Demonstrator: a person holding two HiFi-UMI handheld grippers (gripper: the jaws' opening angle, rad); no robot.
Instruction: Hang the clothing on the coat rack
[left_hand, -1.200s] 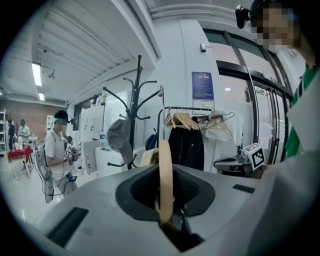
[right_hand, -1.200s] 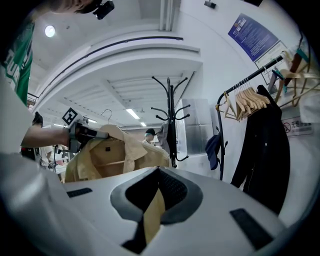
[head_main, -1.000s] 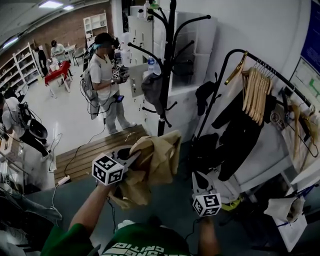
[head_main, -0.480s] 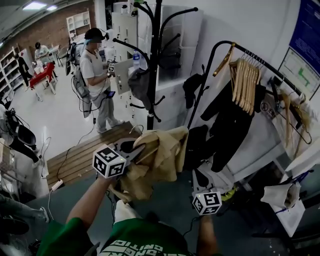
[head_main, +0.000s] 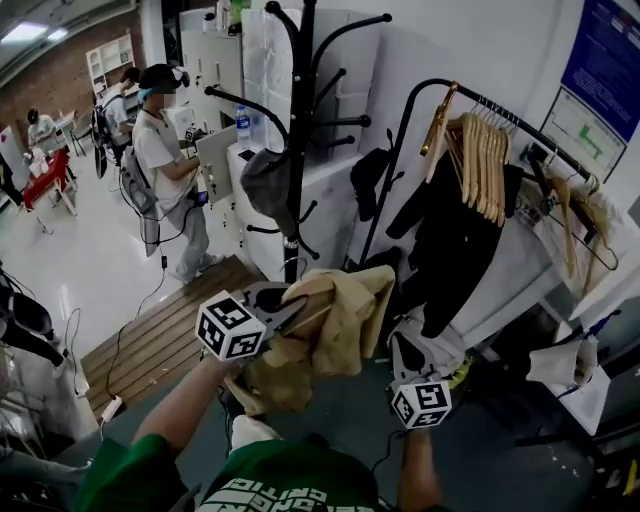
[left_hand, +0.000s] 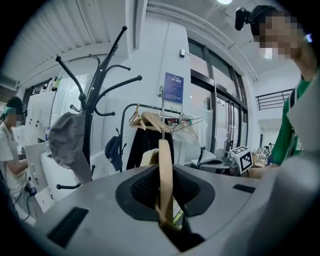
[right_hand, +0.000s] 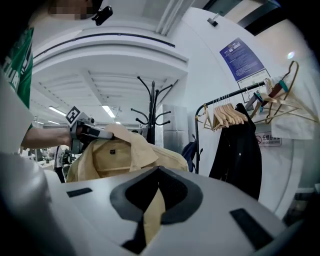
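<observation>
A tan jacket hangs bunched between both grippers, in front of the black coat rack. My left gripper is shut on its collar; in the left gripper view a strip of tan fabric is pinched between the jaws. My right gripper is shut on the jacket's right edge, and tan cloth fills its jaws. The right gripper view shows the jacket spread open, inner label visible, with the left gripper at the collar. The coat rack stands just beyond the jacket.
A grey cap hangs on a lower hook of the rack. To the right stands a clothes rail with wooden hangers and a black coat. A person stands at a white cabinet on the left. A wooden platform lies below.
The jacket and both grippers have come closer to the coat rack, and the left gripper has risen slightly. Both grippers keep their hold on the jacket.
</observation>
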